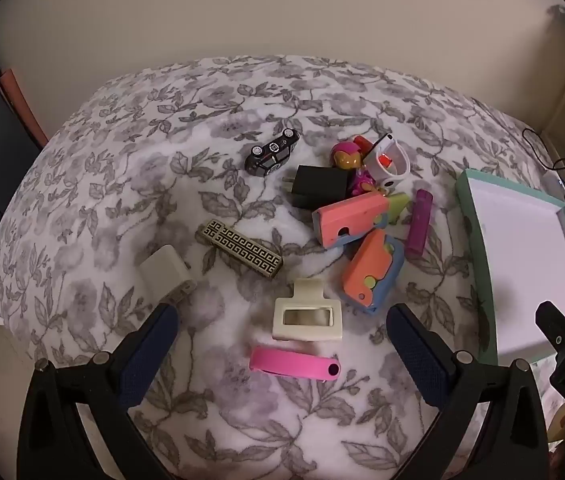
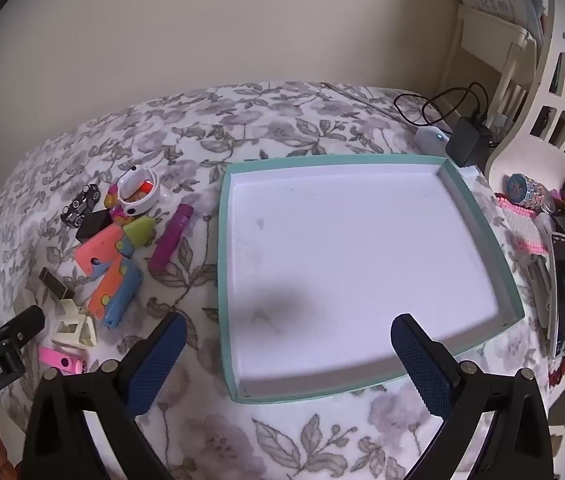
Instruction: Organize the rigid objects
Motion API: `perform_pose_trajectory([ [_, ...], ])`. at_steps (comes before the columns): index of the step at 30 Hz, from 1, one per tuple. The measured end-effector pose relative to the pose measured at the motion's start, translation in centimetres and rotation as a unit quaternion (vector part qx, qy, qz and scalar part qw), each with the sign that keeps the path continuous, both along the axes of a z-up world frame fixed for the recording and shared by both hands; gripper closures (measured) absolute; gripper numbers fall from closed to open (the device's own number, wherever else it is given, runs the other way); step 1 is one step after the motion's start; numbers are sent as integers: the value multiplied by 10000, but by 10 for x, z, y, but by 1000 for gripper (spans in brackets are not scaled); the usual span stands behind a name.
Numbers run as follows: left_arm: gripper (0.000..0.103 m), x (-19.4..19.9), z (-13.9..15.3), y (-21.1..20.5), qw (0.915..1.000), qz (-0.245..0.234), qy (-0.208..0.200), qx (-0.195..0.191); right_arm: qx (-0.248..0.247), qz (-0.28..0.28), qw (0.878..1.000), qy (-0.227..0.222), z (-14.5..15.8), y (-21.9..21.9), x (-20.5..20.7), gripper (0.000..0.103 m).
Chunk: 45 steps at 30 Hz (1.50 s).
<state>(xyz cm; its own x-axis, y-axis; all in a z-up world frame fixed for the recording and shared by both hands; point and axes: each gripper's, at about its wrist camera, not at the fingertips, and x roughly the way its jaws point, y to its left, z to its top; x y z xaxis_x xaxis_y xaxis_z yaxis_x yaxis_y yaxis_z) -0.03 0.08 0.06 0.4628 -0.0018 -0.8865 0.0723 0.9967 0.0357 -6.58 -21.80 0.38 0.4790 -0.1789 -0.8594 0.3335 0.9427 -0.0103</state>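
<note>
Floral bedspread carries a loose cluster of toys and chargers: black toy car, black charger, patterned lighter, pink clip. Teal-rimmed tray, white inside, sits near the bedspread's right edge. Left gripper and right gripper both hover spread wide, grasping nothing.

Dim, even indoor light, soft shadow smudge inside the teal-rimmed white tray, strong fisheye bending, dark vignetted corners, mild softness.

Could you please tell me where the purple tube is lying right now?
The purple tube lies on the floral cover, left of the teal tray in the right wrist view, just right of the green toy piece.
</note>
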Motion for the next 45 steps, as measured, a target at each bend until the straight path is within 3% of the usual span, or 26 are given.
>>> perform_pose_trajectory([
  [15,0,4,-12,-3,9999,30,96,100,-48,46,10000,-8,3,1,4,0],
  [45,0,0,-3,-2,9999,-17,85,139,-96,97,9999,2,1,4,3,0],
])
